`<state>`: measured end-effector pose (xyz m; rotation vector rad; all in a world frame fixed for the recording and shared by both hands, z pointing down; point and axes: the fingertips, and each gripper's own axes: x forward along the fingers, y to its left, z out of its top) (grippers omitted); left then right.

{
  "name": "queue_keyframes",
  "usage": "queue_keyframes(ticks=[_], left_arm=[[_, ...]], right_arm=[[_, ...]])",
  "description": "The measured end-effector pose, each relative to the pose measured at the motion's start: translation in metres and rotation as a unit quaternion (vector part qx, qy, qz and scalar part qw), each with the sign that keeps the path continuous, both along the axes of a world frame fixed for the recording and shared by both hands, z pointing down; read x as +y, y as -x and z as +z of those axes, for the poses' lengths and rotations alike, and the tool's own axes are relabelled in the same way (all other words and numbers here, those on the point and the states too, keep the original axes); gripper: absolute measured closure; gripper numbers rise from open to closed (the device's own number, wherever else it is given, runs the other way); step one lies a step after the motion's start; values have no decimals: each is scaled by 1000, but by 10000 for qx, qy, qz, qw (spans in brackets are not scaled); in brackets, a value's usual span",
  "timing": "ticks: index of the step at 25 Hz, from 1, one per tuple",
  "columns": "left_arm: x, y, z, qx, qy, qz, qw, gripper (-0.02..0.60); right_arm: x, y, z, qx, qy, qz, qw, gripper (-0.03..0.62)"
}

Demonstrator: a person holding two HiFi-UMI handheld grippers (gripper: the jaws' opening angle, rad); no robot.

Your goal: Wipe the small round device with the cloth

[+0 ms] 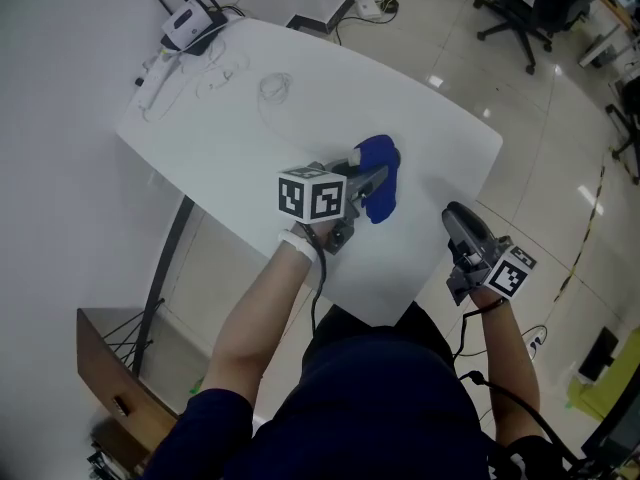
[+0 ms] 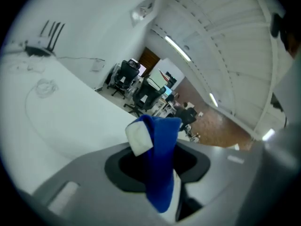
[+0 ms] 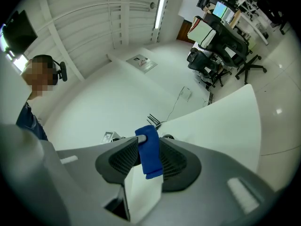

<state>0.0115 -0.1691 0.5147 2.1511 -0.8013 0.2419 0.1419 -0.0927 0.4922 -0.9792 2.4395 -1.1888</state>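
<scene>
My left gripper (image 1: 375,173) hovers over the middle of the white table (image 1: 250,138), shut on a blue cloth (image 1: 380,200) that hangs from its fingertips (image 2: 139,138). In the left gripper view the cloth (image 2: 160,173) drapes down between the jaws. A faint small round pale thing (image 1: 275,88), seemingly the device, lies farther back on the table. My right gripper (image 1: 450,211) stays level near the table's right front edge, its dark body a little right of the cloth. In the right gripper view a blue strip (image 3: 150,159) shows at its fingertips above a white pad. Whether the pads press on it is unclear.
A white router (image 1: 190,23) with black antennas and loose cables sits at the table's far left corner. A brown wooden cabinet (image 1: 110,368) stands below the table's left side. Black office chairs (image 1: 525,8) stand on the tiled floor beyond.
</scene>
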Motion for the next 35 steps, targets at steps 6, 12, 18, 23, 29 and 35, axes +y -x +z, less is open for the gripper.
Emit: queue_keyframes(ticks=[6,12,18,23,29,35], left_arm=[[-6,41,27,1760,937,-826,9764,437],[-9,65,84,2030,1668,-1566,9521,436],[-10,74,123,1501,2496,-2128,9327,436],[-11,78,85,903,1695,-1998,9608,435],[-34,73,61,126,724,-1745,9819,434],[-42,68,110,357,2040,-1582,9654,434]], right_arm=[[-2,3,7,-54,102,15,9999,450],[-10,6,12,-69,179,-41,9998,451],[-13,9,16,-42,221,-45,9997,456],[-8,8,11,-10,171,-21,9999,461],[8,10,10,23,171,-70,9998,464],[12,12,13,50,264,-23,9996,471]])
